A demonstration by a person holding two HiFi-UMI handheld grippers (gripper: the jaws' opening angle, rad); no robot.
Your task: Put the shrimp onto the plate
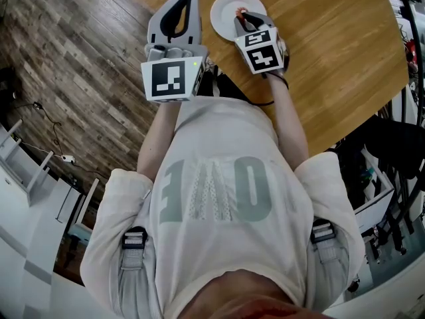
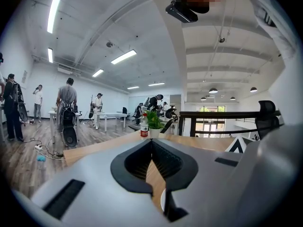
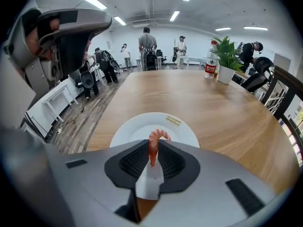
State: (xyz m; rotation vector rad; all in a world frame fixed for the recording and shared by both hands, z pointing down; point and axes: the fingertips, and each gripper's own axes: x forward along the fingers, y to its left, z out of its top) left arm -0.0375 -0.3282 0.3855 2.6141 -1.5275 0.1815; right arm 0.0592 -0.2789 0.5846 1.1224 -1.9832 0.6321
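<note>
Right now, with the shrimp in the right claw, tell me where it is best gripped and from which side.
Grip the shrimp mid-body, across its thin flanks, coming from above, as the right claw does: the pads pinch the narrow body and the curled end arches free beyond them, above the white plate.

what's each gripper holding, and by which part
The right gripper pinches the shrimp by its narrow end, curled end poking out over the plate. The left gripper is shut, empty.

I see a big open-plan office: ceiling strip lights (image 2: 124, 56), white desks (image 2: 112, 114), a black office chair (image 2: 267, 118), plank flooring (image 1: 80, 65), and people (image 2: 67, 97) standing about beyond my long wooden counter (image 3: 213, 112).
</note>
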